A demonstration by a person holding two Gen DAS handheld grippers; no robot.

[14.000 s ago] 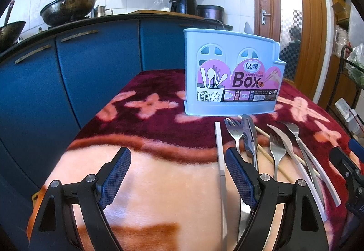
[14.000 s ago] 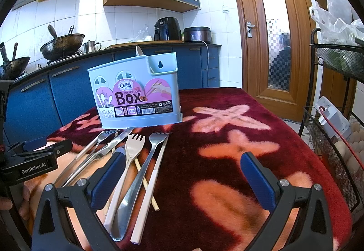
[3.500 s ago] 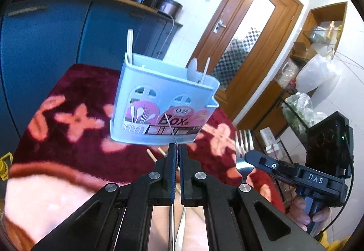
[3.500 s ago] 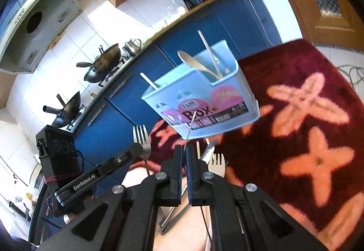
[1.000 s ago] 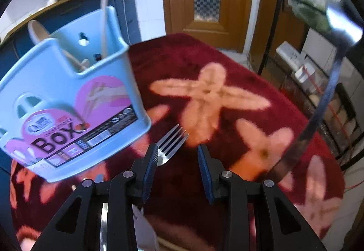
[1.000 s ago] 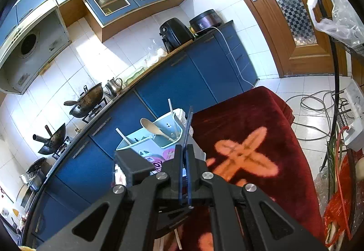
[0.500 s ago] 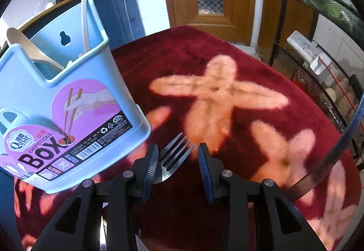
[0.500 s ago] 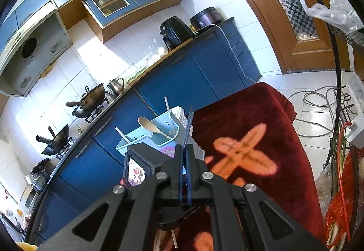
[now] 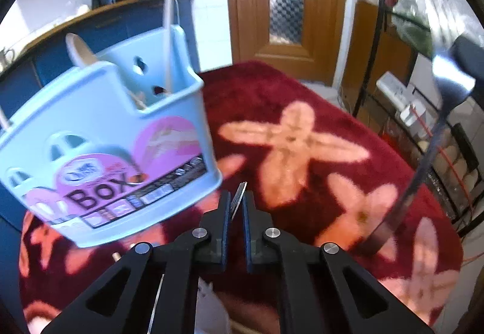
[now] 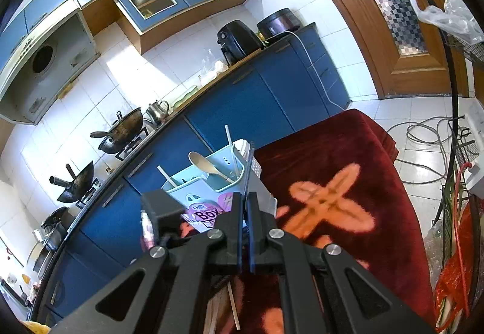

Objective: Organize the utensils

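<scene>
Beside the box (image 9: 115,152), our left claw (image 9: 235,209) has just closed on a fork (image 9: 239,193); the right claw (image 10: 244,213) grips a knife (image 10: 248,164); we lift both clear, then lower each handle first.

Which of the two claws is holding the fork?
The left claw: its jaws have just been closing, and fork tines poke out between them, edge-on. The right claw instead pinches a thin dark knife blade near the blue box.

The left gripper (image 9: 235,206) has just closed on the fork (image 9: 239,193).
</scene>
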